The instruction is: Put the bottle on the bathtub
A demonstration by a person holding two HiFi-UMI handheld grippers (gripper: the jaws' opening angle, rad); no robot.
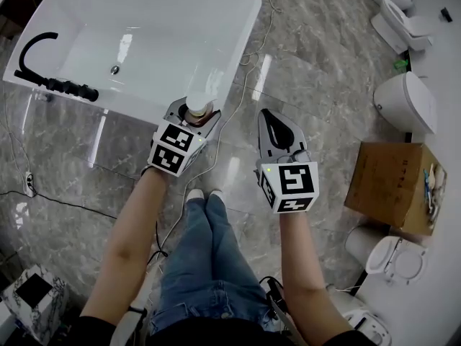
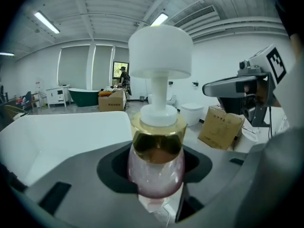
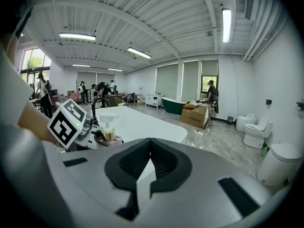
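The bottle (image 1: 198, 107) has a pink glass body (image 2: 156, 172), a gold collar and a white pump head. My left gripper (image 1: 194, 114) is shut on its body and holds it upright, just in front of the near rim of the white bathtub (image 1: 245, 20). In the left gripper view the tub's rim (image 2: 71, 127) lies behind and left of the bottle. My right gripper (image 1: 266, 115) hovers over the floor to the right of the left one. Its jaws (image 3: 149, 144) are shut with nothing between them. The right gripper view shows the held bottle (image 3: 108, 134) at the left.
A black faucet (image 1: 43, 63) sits on the tub's left rim. A cardboard box (image 1: 392, 186) and toilets (image 1: 407, 99) stand along the right. Cables trail over the marble floor (image 1: 302, 63). A small marble-patterned box (image 1: 32, 294) is at lower left. The person's legs are below.
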